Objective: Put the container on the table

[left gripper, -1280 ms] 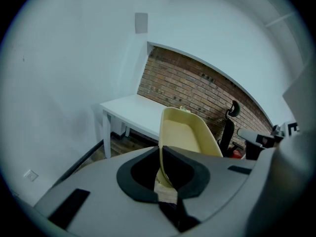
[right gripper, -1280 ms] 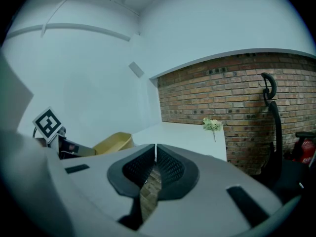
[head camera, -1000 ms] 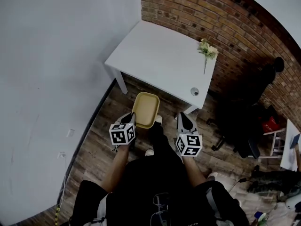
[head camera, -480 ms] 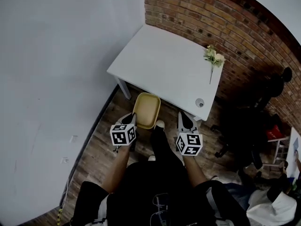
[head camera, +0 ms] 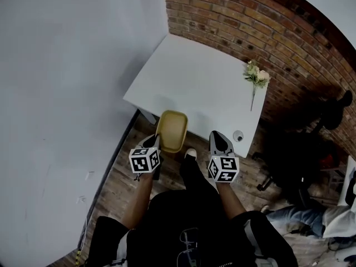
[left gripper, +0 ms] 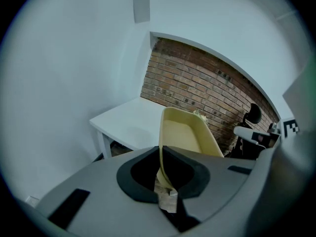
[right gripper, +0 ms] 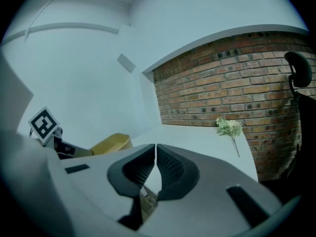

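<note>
A shallow yellow container (head camera: 172,130) hangs in the air at the near edge of the white table (head camera: 194,82). My left gripper (head camera: 154,142) is shut on its near rim; in the left gripper view the container (left gripper: 185,135) stands up from between the jaws, its rim pinched between them at the left gripper (left gripper: 161,154). My right gripper (head camera: 220,141) is held beside it, to the right, shut with nothing between its jaws. In the right gripper view the container (right gripper: 109,143) shows at the left, apart from the right gripper (right gripper: 155,152).
A small bunch of flowers (head camera: 256,78) lies at the table's far right by the brick wall (head camera: 261,32). A small round object (head camera: 238,135) sits at the near right corner. A dark office chair (head camera: 295,154) stands right of the table. The person's foot (head camera: 190,154) is on the wooden floor.
The person has stepped closer to the table. The container, still held by the left gripper, now overlaps the table's near edge. Both grippers keep their pose.
</note>
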Available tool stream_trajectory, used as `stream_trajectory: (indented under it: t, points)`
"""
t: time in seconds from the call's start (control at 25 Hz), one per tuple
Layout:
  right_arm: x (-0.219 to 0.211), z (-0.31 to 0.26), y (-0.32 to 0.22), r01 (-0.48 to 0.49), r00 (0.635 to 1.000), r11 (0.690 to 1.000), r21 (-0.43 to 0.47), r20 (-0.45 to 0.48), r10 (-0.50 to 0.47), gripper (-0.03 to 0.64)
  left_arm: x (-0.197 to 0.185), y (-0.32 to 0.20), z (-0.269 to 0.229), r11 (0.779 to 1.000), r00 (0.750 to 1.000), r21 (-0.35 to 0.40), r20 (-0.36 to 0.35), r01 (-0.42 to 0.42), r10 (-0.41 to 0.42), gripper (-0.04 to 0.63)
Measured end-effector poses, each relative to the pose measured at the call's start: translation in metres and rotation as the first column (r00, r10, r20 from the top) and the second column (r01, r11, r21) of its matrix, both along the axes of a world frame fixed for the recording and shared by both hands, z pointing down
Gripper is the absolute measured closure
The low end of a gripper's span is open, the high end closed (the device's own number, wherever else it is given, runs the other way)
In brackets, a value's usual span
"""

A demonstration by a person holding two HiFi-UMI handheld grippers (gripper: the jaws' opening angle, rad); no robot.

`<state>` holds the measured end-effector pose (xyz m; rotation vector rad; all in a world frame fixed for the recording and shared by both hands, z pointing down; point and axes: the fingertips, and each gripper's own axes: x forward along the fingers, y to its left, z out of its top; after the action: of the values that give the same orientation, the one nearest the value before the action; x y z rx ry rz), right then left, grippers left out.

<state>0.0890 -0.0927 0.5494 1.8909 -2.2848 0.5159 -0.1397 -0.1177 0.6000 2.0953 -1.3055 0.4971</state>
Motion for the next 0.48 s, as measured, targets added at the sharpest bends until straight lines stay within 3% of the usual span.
stream_trajectory:
  t: [0.48]
  points:
    - [0.021,0.005,-0.118,0.015,1.0,0.999,-0.041,-0.013,-0.016,0.592,0.023,-0.124,0.0,1.0,1.0,-0.017,0.006,-0.007,0.007,0.566]
